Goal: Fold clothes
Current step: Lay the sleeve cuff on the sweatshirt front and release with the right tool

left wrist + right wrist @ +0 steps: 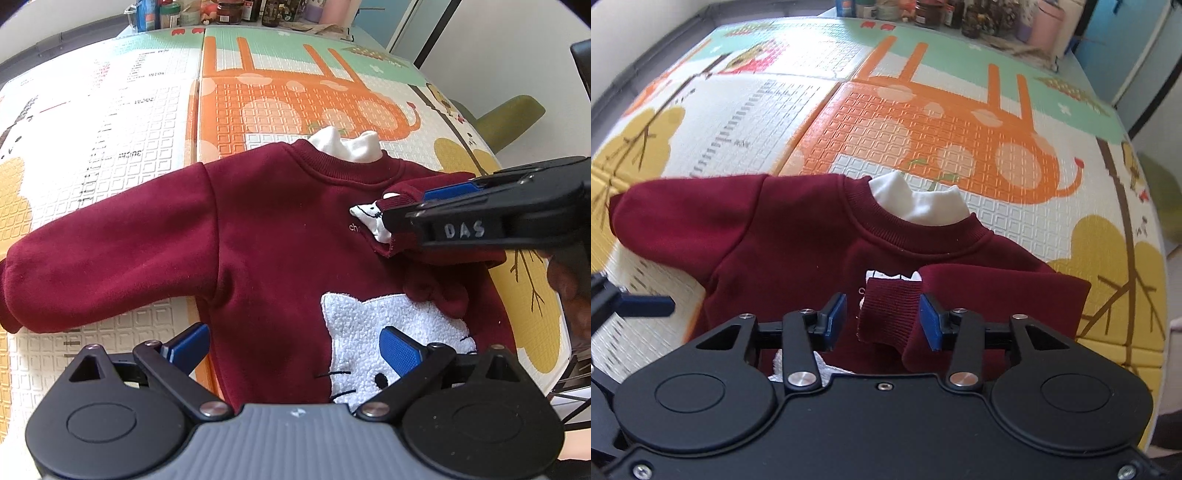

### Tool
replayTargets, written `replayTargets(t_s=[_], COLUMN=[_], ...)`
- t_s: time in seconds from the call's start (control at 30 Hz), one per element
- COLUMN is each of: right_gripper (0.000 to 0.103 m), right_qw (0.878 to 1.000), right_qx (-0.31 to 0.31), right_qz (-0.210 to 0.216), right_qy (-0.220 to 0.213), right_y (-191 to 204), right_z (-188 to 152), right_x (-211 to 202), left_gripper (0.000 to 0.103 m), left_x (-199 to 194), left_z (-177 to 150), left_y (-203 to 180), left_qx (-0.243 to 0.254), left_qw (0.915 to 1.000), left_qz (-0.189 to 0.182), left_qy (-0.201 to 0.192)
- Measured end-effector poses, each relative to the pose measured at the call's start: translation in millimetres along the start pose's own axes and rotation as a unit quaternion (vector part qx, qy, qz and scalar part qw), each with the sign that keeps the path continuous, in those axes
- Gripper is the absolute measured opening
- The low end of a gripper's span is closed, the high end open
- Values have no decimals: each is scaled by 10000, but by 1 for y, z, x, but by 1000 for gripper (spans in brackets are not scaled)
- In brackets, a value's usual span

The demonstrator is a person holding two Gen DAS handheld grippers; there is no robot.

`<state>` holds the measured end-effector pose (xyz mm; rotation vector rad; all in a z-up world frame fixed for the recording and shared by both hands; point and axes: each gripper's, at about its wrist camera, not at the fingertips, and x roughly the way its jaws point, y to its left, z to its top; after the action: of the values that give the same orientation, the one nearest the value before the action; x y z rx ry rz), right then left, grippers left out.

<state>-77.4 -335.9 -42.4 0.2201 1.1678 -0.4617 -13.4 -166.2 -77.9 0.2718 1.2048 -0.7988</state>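
in the left wrist view, a dark red sweatshirt (273, 236) lies face up across the middle of the frame on a patterned play mat (295, 99) that covers the counter. a white inner collar (347, 144) pokes out of its neckline toward the top of the frame, and a white fluffy cat face (369, 332) sits on its chest at lower right. one sleeve (103, 254) stretches flat toward the left edge. the left claw (295, 347) hangs over the lower hem at the bottom of the frame, its blue pads (400, 349) spread wide and holding nothing. at the right, the right claw (406, 210) reaches in from the edge, with the other sleeve's cuff (397, 199) between its fingers, folded over the chest. jars and bottles (221, 11) line the top of the frame, and a green chair (513, 118) shows at upper right.

in the right wrist view, the sweatshirt (798, 236) fills the centre, collar (923, 203) toward the top. the right claw (882, 317) is at lower centre, its jaws parted. the ribbed cuff (886, 314) sits in the gap; the right-hand pad (931, 321) touches the sleeve fabric, the left-hand pad stands just clear, so the grip is slack rather than clenched. the folded sleeve (997, 291) runs off to the right across the chest. a finger of the left claw (646, 306) enters at the left edge. the mat (960, 129) spreads across the upper frame.
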Motion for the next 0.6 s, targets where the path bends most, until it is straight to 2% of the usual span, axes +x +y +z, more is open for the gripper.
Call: replayTargets(t_s=[0.37,0.43,0.6], right_gripper=[42,31,19], right_qw=[9984,9984,9975], right_qx=[-117,76,488], right_qz=[-364,-262,-76], right_qy=[411,503,513], right_y=[7,1,-15], right_z=[-6,-6,-6], right_x=[32,38,38], left_gripper=[100,100,100], left_x=[6,7,8], left_z=[1,1,2], left_y=[4,5,9], left_qx=[-66,-72,-133], left_qw=[10000,9999,9999], left_qz=[-41,-66,-74], left_qy=[58,58,68])
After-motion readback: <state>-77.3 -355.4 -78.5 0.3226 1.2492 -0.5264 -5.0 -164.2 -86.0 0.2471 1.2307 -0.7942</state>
